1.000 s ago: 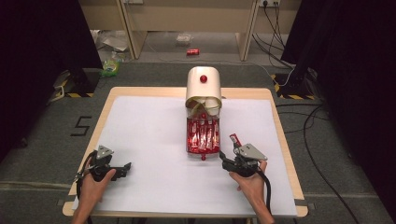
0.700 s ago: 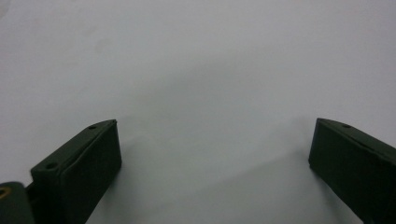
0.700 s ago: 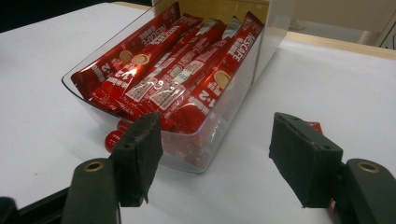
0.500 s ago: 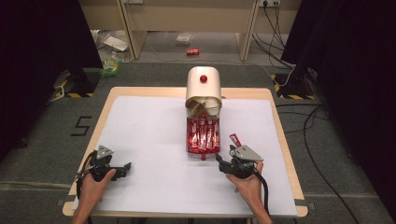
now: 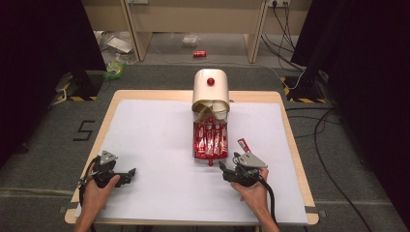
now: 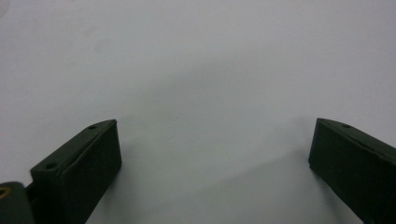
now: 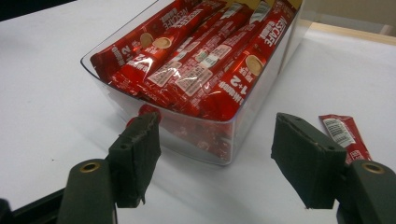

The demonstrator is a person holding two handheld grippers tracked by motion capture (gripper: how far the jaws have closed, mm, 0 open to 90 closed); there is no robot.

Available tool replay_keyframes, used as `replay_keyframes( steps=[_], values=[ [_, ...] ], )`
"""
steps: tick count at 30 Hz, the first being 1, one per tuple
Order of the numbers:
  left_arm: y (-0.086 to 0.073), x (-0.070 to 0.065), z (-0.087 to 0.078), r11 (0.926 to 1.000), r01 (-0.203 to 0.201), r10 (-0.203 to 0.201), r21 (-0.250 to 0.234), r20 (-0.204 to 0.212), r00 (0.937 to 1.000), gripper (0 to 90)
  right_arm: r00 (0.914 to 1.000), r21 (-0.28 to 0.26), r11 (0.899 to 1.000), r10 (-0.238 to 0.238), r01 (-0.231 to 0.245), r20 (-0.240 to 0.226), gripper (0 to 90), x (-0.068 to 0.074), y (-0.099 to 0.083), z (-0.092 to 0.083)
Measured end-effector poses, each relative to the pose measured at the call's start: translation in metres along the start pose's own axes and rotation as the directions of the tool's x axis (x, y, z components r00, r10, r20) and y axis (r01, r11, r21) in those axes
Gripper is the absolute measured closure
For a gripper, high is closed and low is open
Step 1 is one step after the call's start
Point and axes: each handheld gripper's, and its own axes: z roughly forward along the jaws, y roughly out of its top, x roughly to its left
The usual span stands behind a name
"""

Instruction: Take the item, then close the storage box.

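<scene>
A cream dispenser (image 5: 211, 89) stands at the table's far middle. Its clear drawer (image 5: 210, 141) (image 7: 224, 140) is pulled out toward me and packed with red coffee sachets (image 7: 201, 65). The drawer's red knob (image 5: 210, 163) (image 7: 146, 111) sits just ahead of one jaw of my right gripper (image 5: 224, 170) (image 7: 217, 123). That gripper's jaws have just been opening a little and stand open with nothing pressed between them. A loose red sachet (image 5: 243, 145) (image 7: 346, 135) lies on the table right of the drawer. My left gripper (image 5: 129, 175) (image 6: 212, 126) rests open over bare white tabletop at the near left.
The white table top (image 5: 150, 135) has a wooden rim. Cables (image 5: 319, 125) trail over the floor at the right. A small red item (image 5: 199, 53) and some litter lie on the floor beyond the table.
My right gripper has shifted slightly left, toward the drawer's front. The left gripper has stayed where it was.
</scene>
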Motion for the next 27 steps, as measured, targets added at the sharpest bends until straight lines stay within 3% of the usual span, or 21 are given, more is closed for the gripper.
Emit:
replay_keyframes(
  steps=[12, 27],
  values=[
    [0.0000, 0.0000, 0.0000, 1.0000, 0.001, -0.001, 0.000, 0.000, 1.0000, 1.6, 0.9999, 0.013, 1.000, -0.004, 0.005, -0.013, 31.8, 0.0032, -0.0020, 0.0023],
    [0.0000, 0.0000, 0.0000, 1.0000, 0.000, 0.000, 0.000, 0.000, 1.0000, 1.6, 1.0000, 0.019, 1.000, -0.003, 0.003, 0.007, 31.5, 0.0010, -0.0031, 0.0064]
  ],
)
